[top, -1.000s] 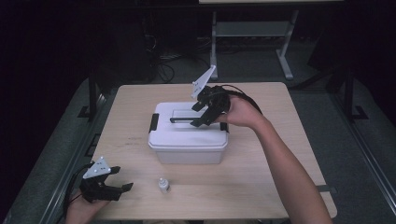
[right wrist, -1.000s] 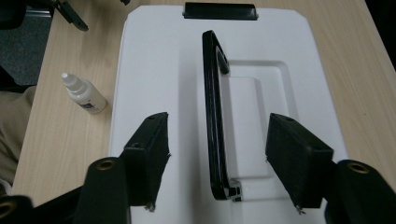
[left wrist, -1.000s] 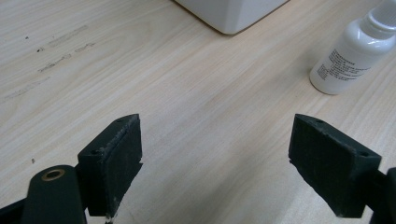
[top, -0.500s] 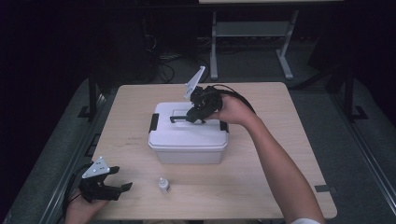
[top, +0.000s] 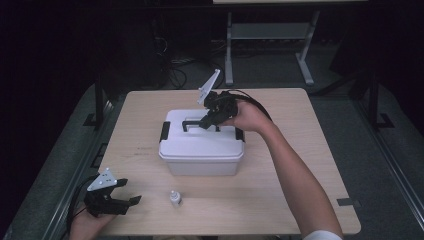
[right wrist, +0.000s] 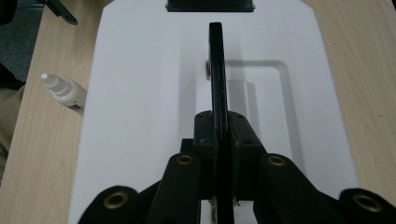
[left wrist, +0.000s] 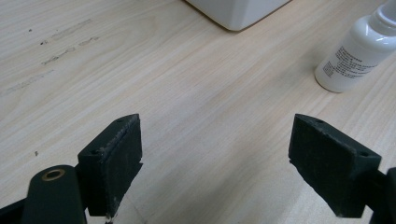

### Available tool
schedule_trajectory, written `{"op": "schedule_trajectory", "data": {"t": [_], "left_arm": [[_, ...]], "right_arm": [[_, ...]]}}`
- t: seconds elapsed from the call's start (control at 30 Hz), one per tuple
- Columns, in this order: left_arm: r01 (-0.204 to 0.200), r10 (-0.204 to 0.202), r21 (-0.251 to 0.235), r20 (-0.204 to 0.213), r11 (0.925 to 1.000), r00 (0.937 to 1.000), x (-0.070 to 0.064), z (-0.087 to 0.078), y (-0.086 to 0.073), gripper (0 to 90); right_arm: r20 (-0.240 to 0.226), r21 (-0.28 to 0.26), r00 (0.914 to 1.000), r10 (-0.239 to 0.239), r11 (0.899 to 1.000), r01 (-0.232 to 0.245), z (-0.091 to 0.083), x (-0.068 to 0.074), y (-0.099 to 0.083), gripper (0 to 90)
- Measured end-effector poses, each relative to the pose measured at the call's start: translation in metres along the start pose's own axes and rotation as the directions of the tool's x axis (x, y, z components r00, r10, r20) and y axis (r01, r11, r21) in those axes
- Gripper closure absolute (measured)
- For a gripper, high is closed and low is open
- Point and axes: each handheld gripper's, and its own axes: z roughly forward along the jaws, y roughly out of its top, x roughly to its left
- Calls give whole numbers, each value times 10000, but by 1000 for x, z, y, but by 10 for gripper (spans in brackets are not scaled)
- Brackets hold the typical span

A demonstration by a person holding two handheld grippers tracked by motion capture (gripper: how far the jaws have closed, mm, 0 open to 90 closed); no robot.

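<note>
Right gripper (right wrist: 219, 140) tight on box handle (right wrist: 215, 70)

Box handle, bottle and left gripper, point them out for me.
Handle (right wrist: 217, 70), right gripper view, its upright black bar.
Bottle (left wrist: 357, 56), left gripper view, its labelled body.
Left gripper (left wrist: 212, 163), left gripper view, midway between its open jaws.

I read this as a lab or test room: dark surroundings, one bare wooden table (top: 300, 150), loose cables (top: 175, 70) on the floor, a metal-legged bench (top: 265, 40) behind.
</note>
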Motion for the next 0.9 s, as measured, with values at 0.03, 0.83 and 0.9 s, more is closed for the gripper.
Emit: {"op": "schedule_trajectory", "data": {"t": [0.03,0.83,0.9], "left_arm": [[-7,7,6,-1,10000,10000,0,0,0,172],[-3,3,36,-4,10000,10000,0,0,0,173],[-19,19,27,5,10000,10000,0,0,0,172]], "right_arm": [[-14,-12,10000,9,10000,-9,0,0,0,831],[17,-85,10000,-77,9999,77,-2,0,0,839],[46,-103,10000,-84,9999,84,-3,1,1,840]]}}
